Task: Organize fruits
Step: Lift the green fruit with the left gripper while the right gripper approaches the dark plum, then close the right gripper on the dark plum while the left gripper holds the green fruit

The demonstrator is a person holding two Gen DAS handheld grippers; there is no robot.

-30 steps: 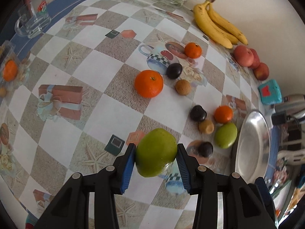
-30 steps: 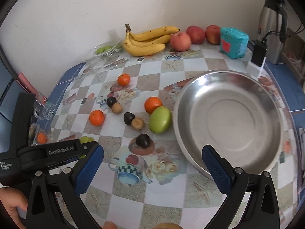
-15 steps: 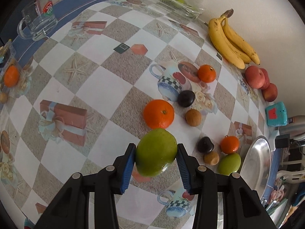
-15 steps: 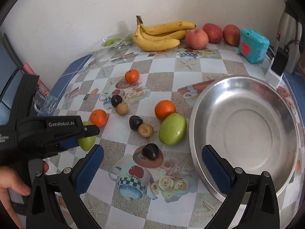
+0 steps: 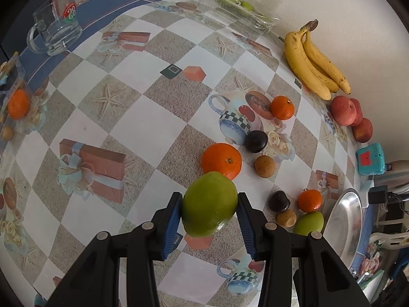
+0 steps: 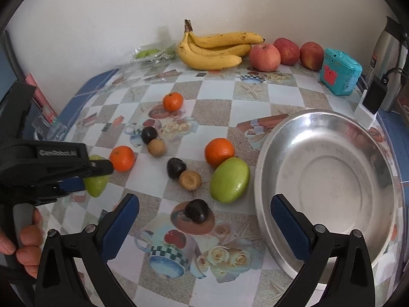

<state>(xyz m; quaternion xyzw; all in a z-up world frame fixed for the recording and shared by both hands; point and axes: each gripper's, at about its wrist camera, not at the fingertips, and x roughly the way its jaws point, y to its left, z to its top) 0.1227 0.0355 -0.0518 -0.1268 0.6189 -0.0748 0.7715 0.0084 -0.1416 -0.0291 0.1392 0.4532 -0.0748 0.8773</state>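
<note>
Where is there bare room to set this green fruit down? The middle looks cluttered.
Free: inside the steel bowl, and the tablecloth between the glass mug and the oranges. Crowded: around the second green fruit, oranges and dark fruits.

The glass mug, far from the bananas, bears "28". "GenRobot.AI" stands on the left gripper.

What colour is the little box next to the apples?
Turquoise box with a red patch; clearest in the right wrist view.
</note>
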